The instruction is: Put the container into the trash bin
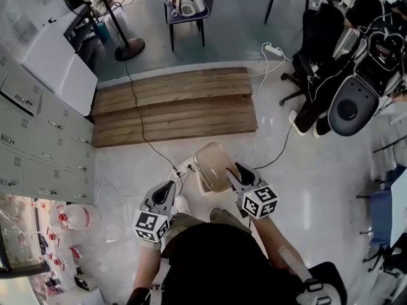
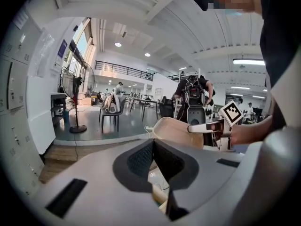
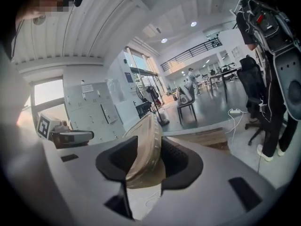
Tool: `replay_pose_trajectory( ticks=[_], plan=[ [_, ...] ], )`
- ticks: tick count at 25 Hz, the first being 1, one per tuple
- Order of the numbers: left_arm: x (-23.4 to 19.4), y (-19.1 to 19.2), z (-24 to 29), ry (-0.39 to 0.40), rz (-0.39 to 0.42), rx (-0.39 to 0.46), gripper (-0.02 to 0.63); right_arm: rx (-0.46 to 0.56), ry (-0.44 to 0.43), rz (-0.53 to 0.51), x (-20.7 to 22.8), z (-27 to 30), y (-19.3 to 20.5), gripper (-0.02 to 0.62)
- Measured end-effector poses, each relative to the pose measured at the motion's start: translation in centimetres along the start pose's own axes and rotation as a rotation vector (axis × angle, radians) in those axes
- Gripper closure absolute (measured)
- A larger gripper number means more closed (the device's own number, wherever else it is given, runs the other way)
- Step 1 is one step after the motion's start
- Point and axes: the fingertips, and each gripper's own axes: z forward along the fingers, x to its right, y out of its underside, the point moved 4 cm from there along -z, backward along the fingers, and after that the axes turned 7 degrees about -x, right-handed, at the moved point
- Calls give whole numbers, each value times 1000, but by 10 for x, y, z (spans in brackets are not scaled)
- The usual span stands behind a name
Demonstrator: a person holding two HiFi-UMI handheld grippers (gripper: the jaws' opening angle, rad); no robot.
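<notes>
Daylight is pouring in through the windows at far left, and ceiling lights are glowing white, leaving glare on the shiny floor. Wide lenses are bending lines at the edges, corners are showing black, and the container is blurring near the lens.

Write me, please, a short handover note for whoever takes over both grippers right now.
Right gripper: shut on the beige container, gripped at one edge and held in the air.
Left gripper: shut, nothing between its jaws, level with the right one.
Done: the container is picked up.
Left: the trash bin shows in no view, so find it, carry the container over and release it inside.
</notes>
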Motion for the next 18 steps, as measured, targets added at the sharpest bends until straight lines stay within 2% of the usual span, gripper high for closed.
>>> replay_pose_trajectory(
  ticks=[7, 11, 15, 18],
  plan=[
    [10, -12, 57, 161, 59, -29, 598, 11, 144, 67, 38, -21, 14, 431],
    [-1, -19, 77, 216, 74, -43, 598, 6, 202, 93, 45, -17, 14, 433],
    [-14, -21, 98, 279, 79, -73, 598, -17, 282, 98, 51, -12, 22, 490],
    [-25, -22, 112, 324, 72, -97, 598, -48, 337, 102, 58, -4, 33, 502]
  ],
)
